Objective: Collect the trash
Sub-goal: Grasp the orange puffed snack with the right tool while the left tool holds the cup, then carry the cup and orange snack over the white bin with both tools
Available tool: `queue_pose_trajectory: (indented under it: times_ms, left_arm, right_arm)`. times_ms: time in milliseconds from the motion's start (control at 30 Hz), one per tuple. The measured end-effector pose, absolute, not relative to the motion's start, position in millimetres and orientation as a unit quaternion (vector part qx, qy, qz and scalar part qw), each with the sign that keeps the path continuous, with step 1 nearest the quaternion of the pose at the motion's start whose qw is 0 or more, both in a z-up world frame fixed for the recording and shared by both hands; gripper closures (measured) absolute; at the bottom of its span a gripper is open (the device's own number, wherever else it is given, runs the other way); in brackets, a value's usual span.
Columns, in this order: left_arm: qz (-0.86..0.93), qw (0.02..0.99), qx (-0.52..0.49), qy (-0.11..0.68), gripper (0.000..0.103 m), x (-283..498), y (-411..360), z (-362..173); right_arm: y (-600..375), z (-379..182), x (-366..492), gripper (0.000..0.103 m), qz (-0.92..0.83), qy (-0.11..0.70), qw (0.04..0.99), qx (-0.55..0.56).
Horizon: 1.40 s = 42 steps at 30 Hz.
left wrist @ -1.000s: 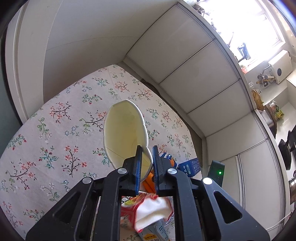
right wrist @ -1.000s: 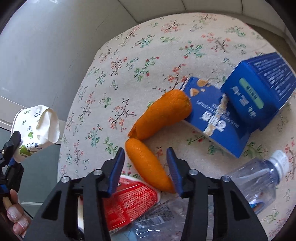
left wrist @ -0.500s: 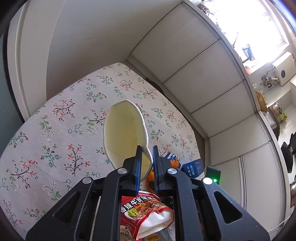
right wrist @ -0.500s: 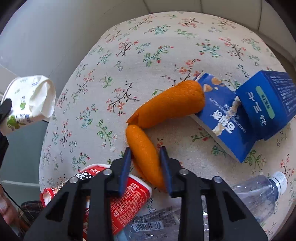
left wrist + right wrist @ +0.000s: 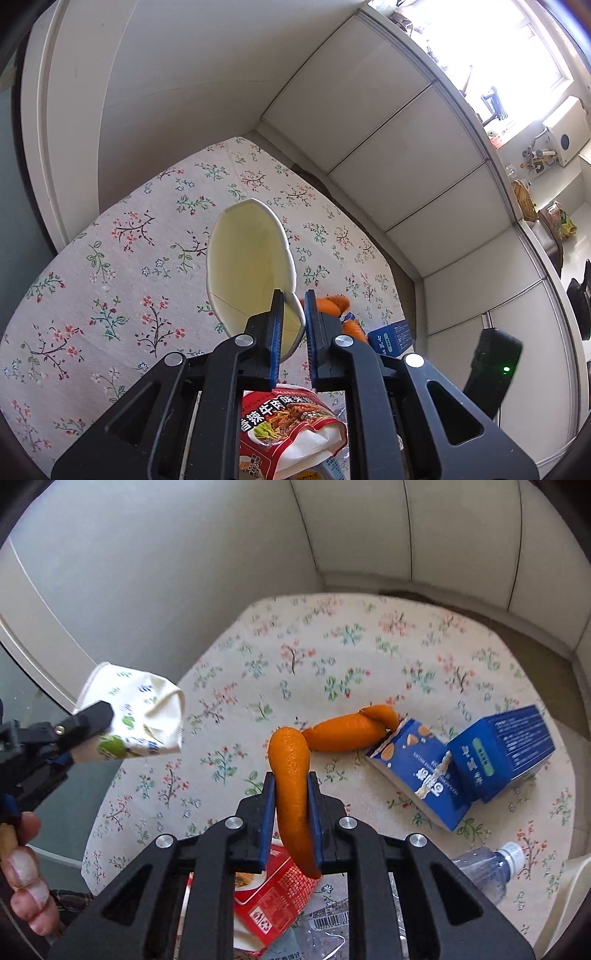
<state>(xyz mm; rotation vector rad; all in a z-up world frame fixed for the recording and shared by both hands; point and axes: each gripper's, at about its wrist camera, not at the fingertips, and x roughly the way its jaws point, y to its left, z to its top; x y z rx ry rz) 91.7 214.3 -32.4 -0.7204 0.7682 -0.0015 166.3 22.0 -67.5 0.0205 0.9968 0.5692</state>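
Right wrist view takes in the whole round table (image 5: 369,646) with its flowered cloth, and most of the rubbish lies on the near and right side of it. Biggest are two blue cartons (image 5: 498,753) lying touching each other to the right, then a clear plastic bottle (image 5: 484,871) at the near right edge and a red noodle packet (image 5: 273,893) close under the tool.

A crushed paper cup (image 5: 136,720) is up off the table at the left, pinched at its wall by the left gripper (image 5: 293,332), whose jaws are closed on it.

One strip of orange peel (image 5: 343,731) lies on the cloth with its far end touching the nearer carton. The other peel (image 5: 291,775) is clamped between the closed jaws of the right gripper (image 5: 291,812), lifted clear and curling upward past the fingertips.

From where I stand, the risks look like these: the peel is limp and slick, so a quick swing could let it slide out of the jaws. The cup is held only by a thin, already dented wall, which could fold further and slip free. No bin shows in either view.
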Motion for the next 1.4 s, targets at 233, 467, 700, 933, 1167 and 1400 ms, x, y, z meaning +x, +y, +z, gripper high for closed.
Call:
queue_pose_trajectory:
  times_ms: [233, 467, 700, 933, 1167, 1400]
  left_arm:
    - [0.004, 0.887, -0.312, 0.341, 0.092, 80, 200, -18]
    - [0.009, 0.91, -0.275, 0.311, 0.092, 66, 178, 3]
    - [0.0, 0.931, -0.233, 0.283, 0.092, 56, 142, 27]
    - [-0.025, 0.938, -0.203, 0.279, 0.092, 54, 95, 38]
    - [-0.06, 0.943, -0.171, 0.278, 0.092, 56, 40, 51]
    - [-0.094, 0.945, -0.14, 0.282, 0.092, 62, -14, 57]
  right_arm:
    - [9, -42, 143, 0.086, 0.259, 0.407, 0.876, 0.014]
    - [-14, -25, 122, 0.086, 0.245, 0.354, 0.902, 0.023]
    - [-55, -6, 113, 0.086, 0.228, 0.317, 0.919, 0.052]
    - [-104, 12, 102, 0.086, 0.201, 0.287, 0.934, 0.064]
    - [-161, 27, 88, 0.086, 0.163, 0.256, 0.951, 0.067]
    - [-219, 28, 83, 0.086, 0.121, 0.244, 0.957, 0.096]
